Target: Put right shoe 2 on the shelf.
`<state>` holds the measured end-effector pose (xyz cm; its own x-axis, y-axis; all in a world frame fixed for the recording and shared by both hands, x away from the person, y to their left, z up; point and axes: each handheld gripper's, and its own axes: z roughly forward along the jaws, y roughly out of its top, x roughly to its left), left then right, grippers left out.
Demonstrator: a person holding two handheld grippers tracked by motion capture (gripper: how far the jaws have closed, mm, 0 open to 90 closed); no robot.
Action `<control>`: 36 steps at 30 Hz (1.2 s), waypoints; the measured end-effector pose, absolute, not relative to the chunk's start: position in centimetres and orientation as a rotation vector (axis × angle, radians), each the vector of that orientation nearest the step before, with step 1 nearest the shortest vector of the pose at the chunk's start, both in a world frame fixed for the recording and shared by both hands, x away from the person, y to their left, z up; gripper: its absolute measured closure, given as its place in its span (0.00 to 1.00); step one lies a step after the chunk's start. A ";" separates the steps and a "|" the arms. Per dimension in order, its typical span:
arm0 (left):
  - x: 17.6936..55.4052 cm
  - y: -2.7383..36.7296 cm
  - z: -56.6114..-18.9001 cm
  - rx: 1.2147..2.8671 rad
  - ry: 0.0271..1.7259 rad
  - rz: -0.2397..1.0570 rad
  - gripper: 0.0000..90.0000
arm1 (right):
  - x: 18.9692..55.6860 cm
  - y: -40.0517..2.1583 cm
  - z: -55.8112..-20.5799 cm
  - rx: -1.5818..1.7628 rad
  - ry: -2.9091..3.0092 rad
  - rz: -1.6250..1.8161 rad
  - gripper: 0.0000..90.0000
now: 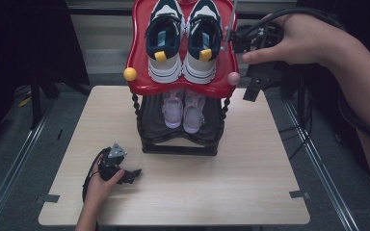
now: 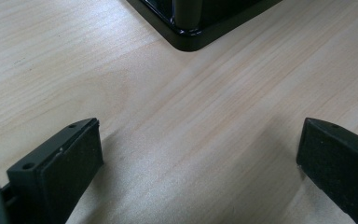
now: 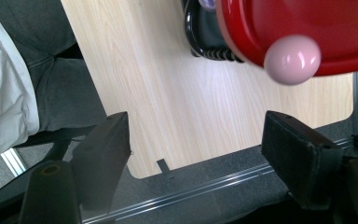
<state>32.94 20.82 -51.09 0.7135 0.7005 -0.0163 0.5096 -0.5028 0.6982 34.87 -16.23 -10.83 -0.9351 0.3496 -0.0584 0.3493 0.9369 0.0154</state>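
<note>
A two-tier shoe rack stands at the far middle of the table. Its red top tray (image 1: 139, 72) carries a pair of white and navy sneakers (image 1: 183, 38) with yellow heel tabs. The black lower tray (image 1: 149, 120) holds a small pair of lilac shoes (image 1: 183, 109). My right gripper (image 1: 255, 84) hangs in the air just right of the red tray. Its jaws stand open around nothing, and the tray's pink corner ball (image 3: 292, 58) is close ahead of the right gripper (image 3: 198, 126). My left gripper (image 1: 129, 175) rests low on the table at the front left, open and empty, and the left gripper (image 2: 200, 133) faces the rack's black base corner (image 2: 191, 35).
A yellow ball (image 1: 130, 74) marks the red tray's front left corner. Bare wooden table (image 1: 231, 183) spreads in front of the rack. Metal rails (image 1: 318, 159) and cables run along the floor on the right. The person's trouser leg (image 3: 51, 70) is beside the table edge.
</note>
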 end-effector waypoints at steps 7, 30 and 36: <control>32.9 20.8 -51.1 2.216 0.914 0.351 0.00 | 34.5 -17.6 -11.7 0.560 3.037 0.003 0.26; 32.9 20.8 -51.1 2.221 0.914 0.347 0.00 | 33.7 -22.1 -16.6 0.642 3.041 -0.039 0.26; 32.9 20.8 -51.1 2.221 0.913 0.348 0.00 | 33.7 -22.5 -18.2 0.636 3.061 -0.040 0.26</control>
<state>32.94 20.84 -51.06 0.7152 0.6987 -0.0168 0.5107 -0.5061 0.6950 33.71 -22.54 -18.21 -0.9170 0.3983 -0.0197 0.3987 0.9168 -0.0221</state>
